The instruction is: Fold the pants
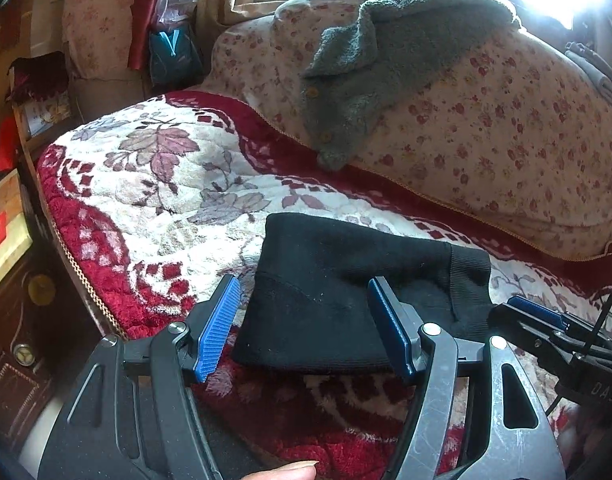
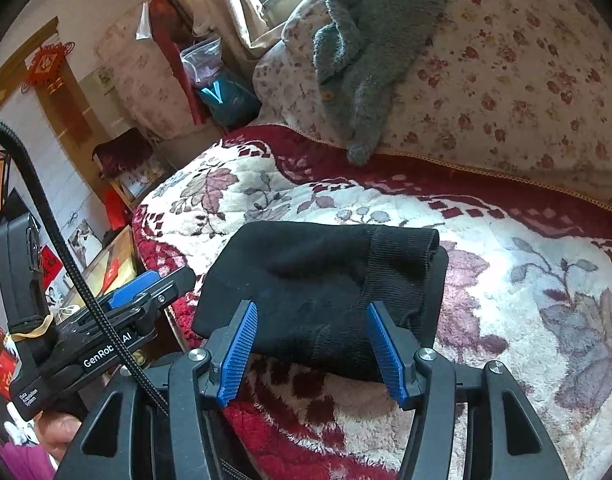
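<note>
Bedroom, floral blanket point(image 2: 526, 280): both grippers, left point(image 1: 303, 328) and right point(image 2: 312, 350), hang open and empty over the near edge of the pants point(image 1: 346, 292), folded into a compact black bundle, so they seem poised for a last tidy

Black claw point(image 2: 312, 354) frames, ribbed blue pads point(image 2: 239, 354) (silver screws).

pants point(image 1: 346, 284): 1 | hand-held grippers: 2 (left point(image 1: 306, 328), right point(image 2: 312, 354)) | grey cardigan point(image 1: 386, 60): 1 | blanket point(image 1: 145, 184): 1
</note>
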`<state>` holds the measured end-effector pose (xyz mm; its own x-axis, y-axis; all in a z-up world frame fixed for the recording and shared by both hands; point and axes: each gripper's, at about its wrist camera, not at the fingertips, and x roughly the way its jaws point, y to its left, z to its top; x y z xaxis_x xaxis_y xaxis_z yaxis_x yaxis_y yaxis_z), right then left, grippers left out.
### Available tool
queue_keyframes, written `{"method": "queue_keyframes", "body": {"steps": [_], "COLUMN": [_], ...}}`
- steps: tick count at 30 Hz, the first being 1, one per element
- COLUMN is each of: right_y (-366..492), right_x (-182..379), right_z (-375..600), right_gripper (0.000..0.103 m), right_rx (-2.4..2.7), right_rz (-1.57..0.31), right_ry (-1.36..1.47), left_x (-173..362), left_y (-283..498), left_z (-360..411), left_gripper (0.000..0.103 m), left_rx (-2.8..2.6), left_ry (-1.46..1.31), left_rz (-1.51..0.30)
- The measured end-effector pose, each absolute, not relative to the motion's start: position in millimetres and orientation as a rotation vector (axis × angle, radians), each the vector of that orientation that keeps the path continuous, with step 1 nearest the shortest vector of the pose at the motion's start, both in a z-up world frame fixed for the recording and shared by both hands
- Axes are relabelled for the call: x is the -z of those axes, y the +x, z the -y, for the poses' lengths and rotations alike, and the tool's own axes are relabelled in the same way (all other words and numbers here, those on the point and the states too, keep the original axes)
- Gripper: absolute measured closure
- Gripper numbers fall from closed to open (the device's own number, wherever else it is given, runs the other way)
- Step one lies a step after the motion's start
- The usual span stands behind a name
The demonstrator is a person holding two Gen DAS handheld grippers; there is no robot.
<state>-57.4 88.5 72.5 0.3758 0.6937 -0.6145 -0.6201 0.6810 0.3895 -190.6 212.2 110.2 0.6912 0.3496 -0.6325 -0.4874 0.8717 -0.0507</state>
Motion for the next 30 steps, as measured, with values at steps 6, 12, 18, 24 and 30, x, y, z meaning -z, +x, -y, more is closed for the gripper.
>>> {"method": "queue_keyframes", "body": {"steps": [6, 12, 18, 24, 30], "right_y": [-56.6, -57.4, -58.4, -58.6, -58.6], "right_x": [-69.1, -68.8, -67.3, -66.2, -64.8], "right_z": [-89.7, -90.4, -93.7, -96.7, -98.5], "right_gripper": [0.048, 0.048, 0.048, 0.048, 0.048], "right_rx": [-0.845, -0.844, -0.849, -0.854, -0.857], "right_rz": [-0.846, -0.846, -0.854, -0.859, -0.864], "right_ry": [0.096, 0.095, 0.09, 0.087, 0.086], "left_x": [-108.8, -105.6, -106.9, -107.2, -107.7], "left_y": [-191.0, -191.7, -191.9, -192.1, -192.2], "left_z": [-212.4, -213.3, -212.9, -215.1, -215.4], "left_gripper": [0.036, 0.036, 0.036, 0.036, 0.036], "left_rx": [-0.471, -0.476, -0.48, -0.478, -0.481], "left_ry": [-0.229, -0.239, -0.233, -0.232, -0.234], "left_rz": [-0.663, -0.674, -0.669, -0.668, -0.669]}}
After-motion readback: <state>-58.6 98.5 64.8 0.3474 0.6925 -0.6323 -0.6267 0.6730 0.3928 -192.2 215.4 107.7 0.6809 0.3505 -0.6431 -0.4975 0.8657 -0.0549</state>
